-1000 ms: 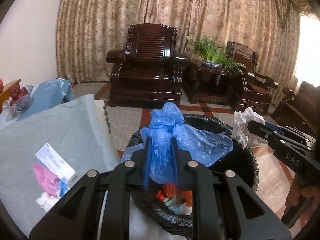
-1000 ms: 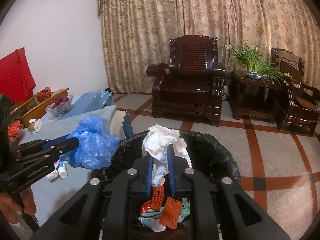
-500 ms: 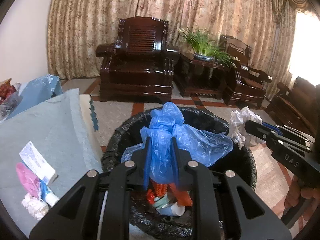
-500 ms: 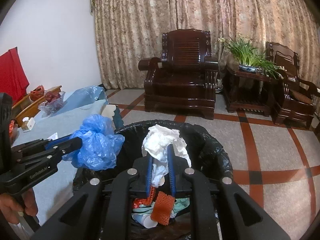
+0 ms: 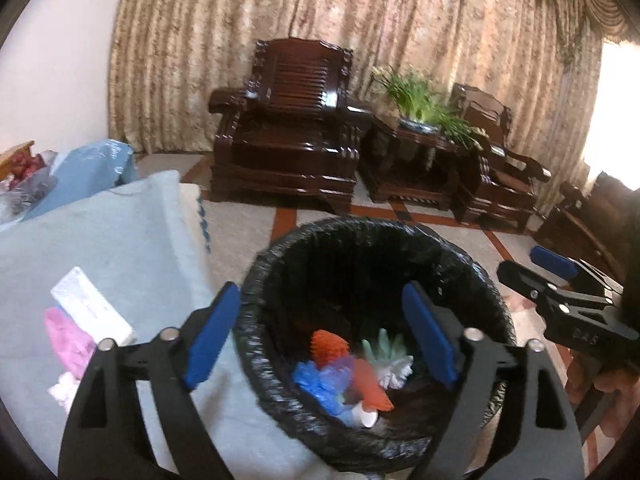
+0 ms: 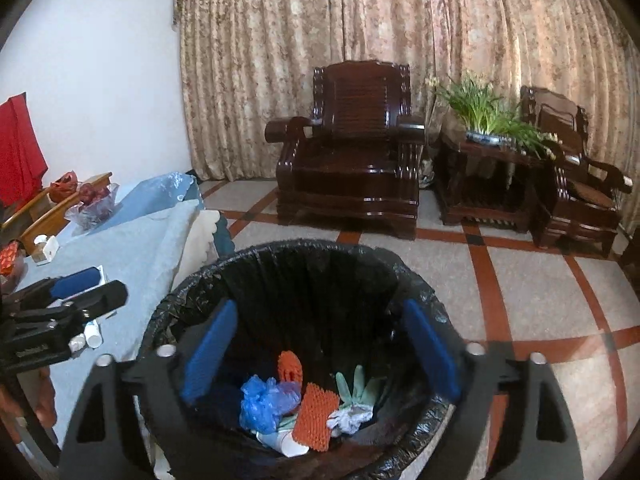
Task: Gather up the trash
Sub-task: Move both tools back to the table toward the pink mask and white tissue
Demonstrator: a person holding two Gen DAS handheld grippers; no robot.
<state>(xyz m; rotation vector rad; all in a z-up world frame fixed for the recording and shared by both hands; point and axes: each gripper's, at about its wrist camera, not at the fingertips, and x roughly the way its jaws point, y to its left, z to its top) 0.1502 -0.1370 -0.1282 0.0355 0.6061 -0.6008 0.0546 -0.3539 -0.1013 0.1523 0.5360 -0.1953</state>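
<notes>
L gripper [image 5: 320, 334] jaws spread wide, nothing between the flat blue pads [image 5: 210, 342]; black plastic arms w/ silver rivets. R gripper [image 6: 320, 350] same build, also wide apart & empty. Both hang over the trash bin [image 5: 280, 396], round, lined w/ crinkly glossy black bag, directly below/ahead of the fingers.

Inside bin, under R gripper: crumpled blue plastic bag [image 6: 264, 398], thin & wrinkly; orange bumpy mesh pieces [image 6: 314, 414]; pale green rubber glove [image 6: 354, 386], fingers up; crumpled white tissue [image 6: 350, 416] beside it; white cup [image 6: 290, 446] partly buried. Bin's near rim cut off by gripper bodies.

Left of L gripper: table w/ light blue textured cloth [image 5: 108, 248]; on it white flat box [image 5: 90, 312], pink crumpled item [image 5: 70, 342], partly hidden behind L arm, can't ID. White wad [image 5: 62, 390] at frame edge, blurry.

Ahead, far: dark carved wood armchair [image 6: 352, 152], potted plant [image 6: 486, 110] on side table, beige patterned curtains [image 6: 360, 20], tiled floor w/ red bands.
</notes>
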